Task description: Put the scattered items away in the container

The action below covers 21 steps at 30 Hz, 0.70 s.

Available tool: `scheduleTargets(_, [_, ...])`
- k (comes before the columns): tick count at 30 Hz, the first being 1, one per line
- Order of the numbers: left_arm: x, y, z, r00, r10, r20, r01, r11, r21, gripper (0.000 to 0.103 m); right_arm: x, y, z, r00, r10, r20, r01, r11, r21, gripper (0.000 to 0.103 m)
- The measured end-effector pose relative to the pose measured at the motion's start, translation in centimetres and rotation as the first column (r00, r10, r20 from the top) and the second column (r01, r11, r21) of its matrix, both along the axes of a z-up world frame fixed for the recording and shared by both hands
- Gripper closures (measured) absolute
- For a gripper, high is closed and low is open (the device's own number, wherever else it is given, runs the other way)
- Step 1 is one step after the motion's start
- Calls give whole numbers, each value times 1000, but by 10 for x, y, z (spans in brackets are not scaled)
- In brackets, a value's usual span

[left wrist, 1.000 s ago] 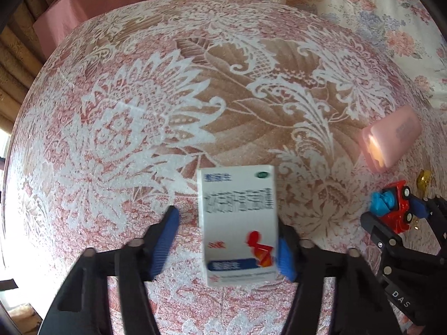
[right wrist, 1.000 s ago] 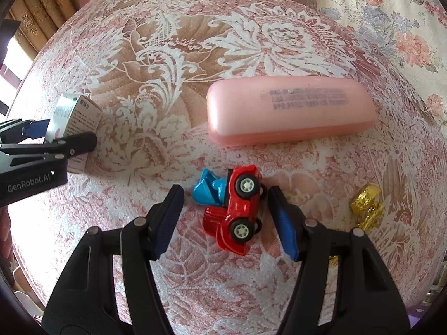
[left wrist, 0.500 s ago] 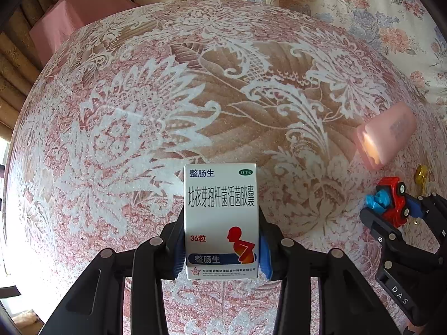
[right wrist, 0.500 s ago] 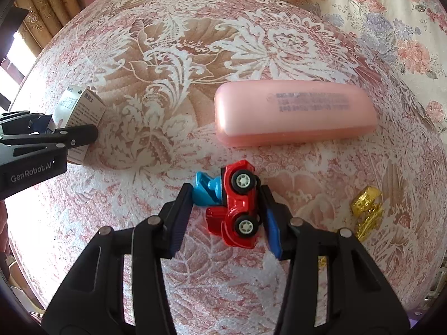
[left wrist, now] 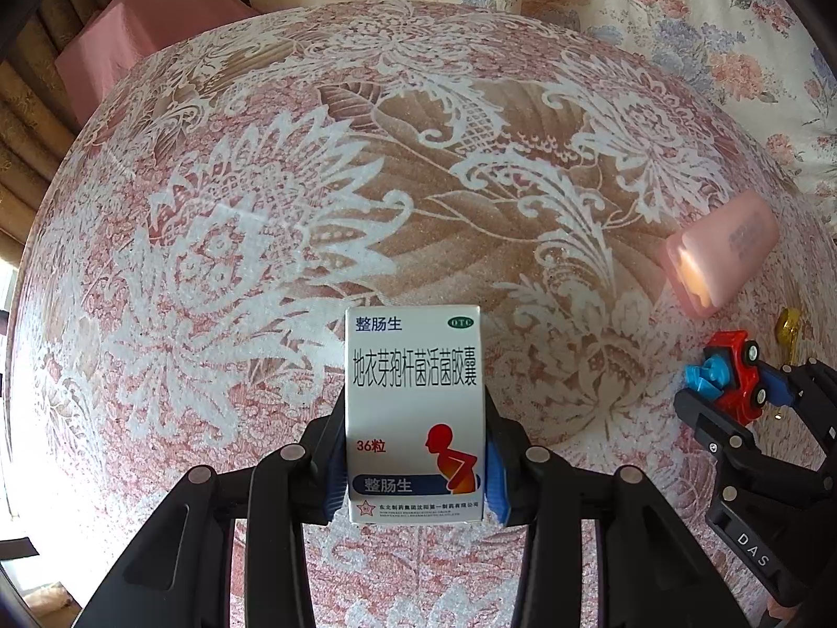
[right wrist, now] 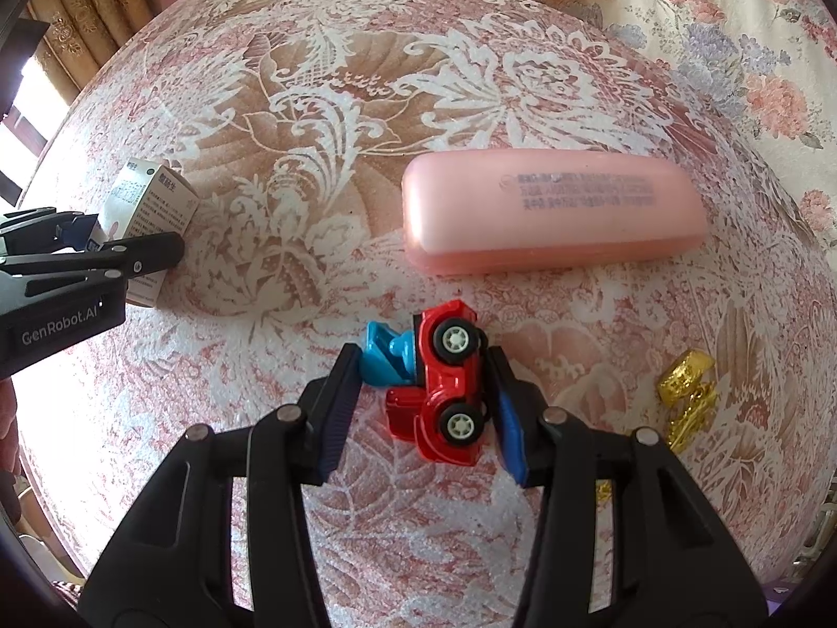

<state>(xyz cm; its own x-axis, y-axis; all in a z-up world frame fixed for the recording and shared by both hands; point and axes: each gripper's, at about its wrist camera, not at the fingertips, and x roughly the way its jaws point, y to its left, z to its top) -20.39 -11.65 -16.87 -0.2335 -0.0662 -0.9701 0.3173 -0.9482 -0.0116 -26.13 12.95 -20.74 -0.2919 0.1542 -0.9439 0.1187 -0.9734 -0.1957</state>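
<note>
Here, the left gripper (left wrist: 416, 458) is clamped on an upright white cardboard medicine box (left wrist: 414, 413) with blue Chinese lettering and a red figure, both blue pads pressed flat against its sides. The right gripper (right wrist: 425, 408) has closed on a red toy car with a blue scoop (right wrist: 444, 387), which lies on its side with wheels facing the camera; the pads touch it on both flanks. In the right wrist view, the long pink plastic case with rounded ends (right wrist: 549, 209) lies at about one o'clock from the car, lid shut, contents hidden. A crumpled gold foil piece (right wrist: 685, 392) sits at three o'clock, near the right finger. Everything rests on a pink and white floral lace-patterned cloth (right wrist: 261, 261).
</note>
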Motion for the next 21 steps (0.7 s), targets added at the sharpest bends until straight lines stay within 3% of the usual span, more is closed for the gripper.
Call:
scheduleTargets(6, [6, -1, 12, 1000, 1, -20, 0, 1000, 8, 62, 1, -2, 13, 1000, -14, 6, 14, 1000, -10, 53])
scheduleTargets(15, [6, 1, 47, 995, -60, -85, 58, 998, -24, 62, 33, -10, 42, 999, -22, -40, 22, 1000, -23, 53])
scheduleTargets(21, [23, 24, 35, 988, -109, -106, 105, 994, -39, 62, 49, 9, 69, 997, -32, -68, 32, 999, -8, 53])
